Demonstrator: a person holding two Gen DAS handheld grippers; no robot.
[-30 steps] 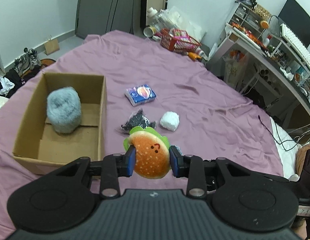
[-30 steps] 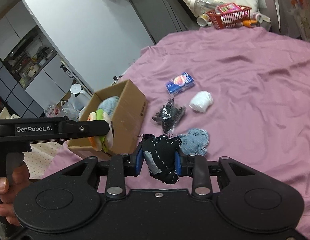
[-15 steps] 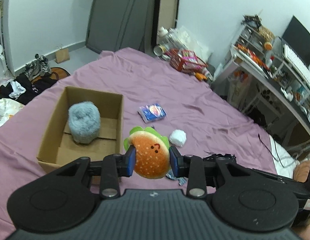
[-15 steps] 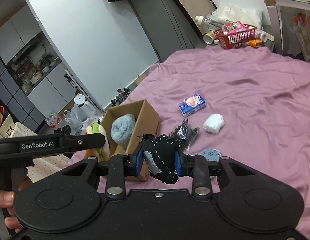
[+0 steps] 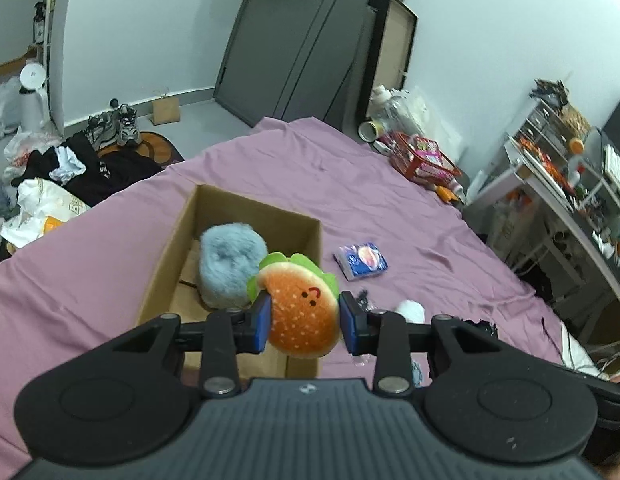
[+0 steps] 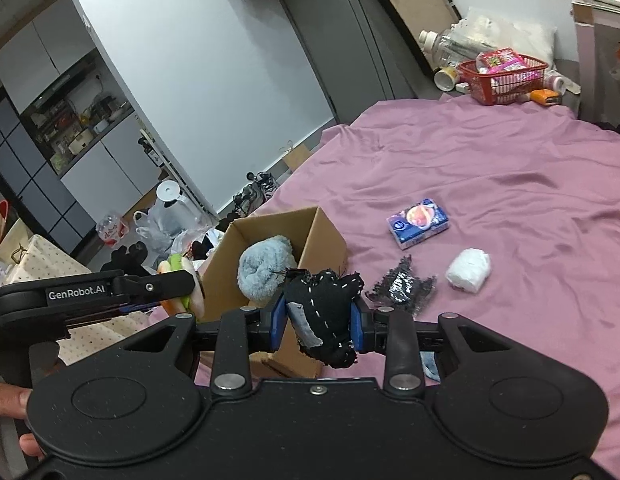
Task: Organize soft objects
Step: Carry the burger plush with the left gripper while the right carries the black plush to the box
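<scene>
Claws both gripped toys — left claw (image 5: 304, 317) a burger plush (image 5: 302, 312), right claw (image 6: 317, 319) a black plush (image 6: 323, 312) — releasing early could miss the box (image 5: 230, 240).

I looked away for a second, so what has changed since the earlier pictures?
Both hand-held grippers rose and swung toward the cardboard box. The left keeps the burger plush clamped, the right the black stitched plush. The fluffy blue toy stays in the box.

Both claws lifted higher; left claw (image 5: 304, 317) w/ burger plush (image 5: 302, 316) now nearer box (image 5: 246, 216).
</scene>
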